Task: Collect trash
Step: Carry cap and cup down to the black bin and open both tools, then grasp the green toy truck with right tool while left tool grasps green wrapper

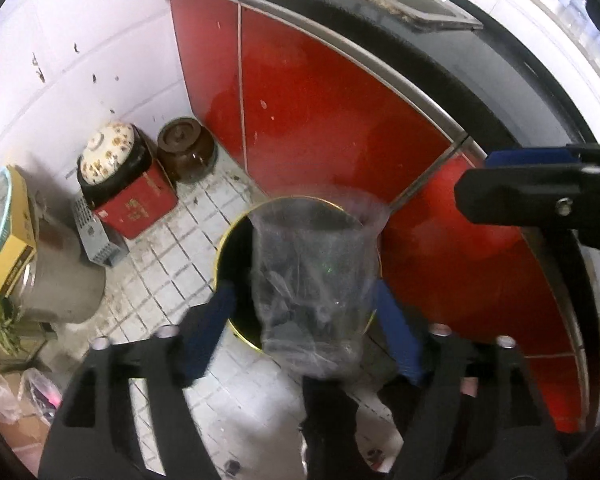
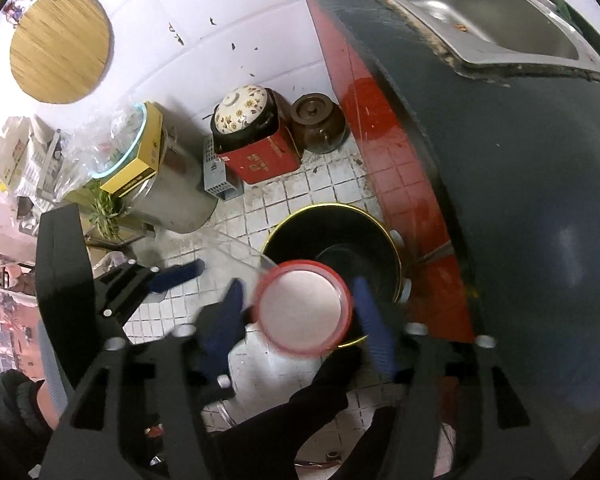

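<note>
Clear plastic, a crumpled bag (image 1: 310, 300), hung between the left gripper's (image 1: 306, 320) spread fingers, not visibly pinched, over the black bin (image 1: 236, 240) on the floor. The right gripper (image 2: 300, 308) flanked a red-rimmed cup (image 2: 305, 307), contact unclear. Both probably wanted centring over the bin's mouth before release.

No text fully readable. Red box (image 2: 260, 164), centre-left of right wrist view: gold characters on front, too blurred to read. Yellow box (image 2: 138, 164), left of it: dark band with print along lower edge, illegible. Same boxes in left wrist view, marks equally unreadable.
</note>
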The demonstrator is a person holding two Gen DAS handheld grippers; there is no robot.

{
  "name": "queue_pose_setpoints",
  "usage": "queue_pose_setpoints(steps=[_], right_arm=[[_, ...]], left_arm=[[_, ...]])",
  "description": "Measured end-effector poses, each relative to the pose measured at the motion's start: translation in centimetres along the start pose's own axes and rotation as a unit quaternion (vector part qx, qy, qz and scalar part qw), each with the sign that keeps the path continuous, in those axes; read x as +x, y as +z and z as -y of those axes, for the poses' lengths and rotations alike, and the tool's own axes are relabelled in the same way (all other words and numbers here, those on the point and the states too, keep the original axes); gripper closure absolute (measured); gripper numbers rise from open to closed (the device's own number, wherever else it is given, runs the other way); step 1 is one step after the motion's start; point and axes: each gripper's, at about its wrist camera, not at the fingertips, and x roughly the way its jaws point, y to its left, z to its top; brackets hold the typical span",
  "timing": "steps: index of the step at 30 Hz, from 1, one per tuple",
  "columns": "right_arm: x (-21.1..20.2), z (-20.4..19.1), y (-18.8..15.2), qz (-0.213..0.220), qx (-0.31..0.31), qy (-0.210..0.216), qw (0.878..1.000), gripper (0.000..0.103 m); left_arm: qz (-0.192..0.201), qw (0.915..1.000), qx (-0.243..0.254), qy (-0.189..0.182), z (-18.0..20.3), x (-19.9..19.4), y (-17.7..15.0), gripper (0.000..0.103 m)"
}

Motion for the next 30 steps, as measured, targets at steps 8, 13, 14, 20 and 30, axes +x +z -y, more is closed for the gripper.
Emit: queue_pose_setpoints(steps=[8, 13, 14, 20, 30], right_arm=[[-3.5, 2.3, -0.6, 0.033, 0.019, -0.002, 0.999, 0.03], [-10.9, 7.4, -4.1, 0.093, 0.081, -0.037, 0.992, 0.017], [-12.5, 8.6, -5.2, 0.106, 0.094, -0.049, 0.989, 0.015], [-23.4, 16.7, -14.3, 0.193, 0.203, -0.154, 0.948, 0.011], [-35.5, 28.3, -34.3, 0.257, 0.412, -0.277, 0.83, 0.011]], left_arm=[[0.011, 0.9996, 0.021, 0.015, 0.8, -1.9, 0.9, 0.023], [0.048, 0.9963, 0.07, 0.013, 5.0, -5.7, 2.9, 0.01], [0.059, 0.9943, 0.089, 0.005, 7.0, -6.7, 3.6, 0.008], [0.088, 0.9715, 0.206, -0.077, 20.1, -9.3, 7.0, 0.007], [0.106, 0.8799, 0.415, -0.205, 44.9, -10.8, 5.9, 0.007]])
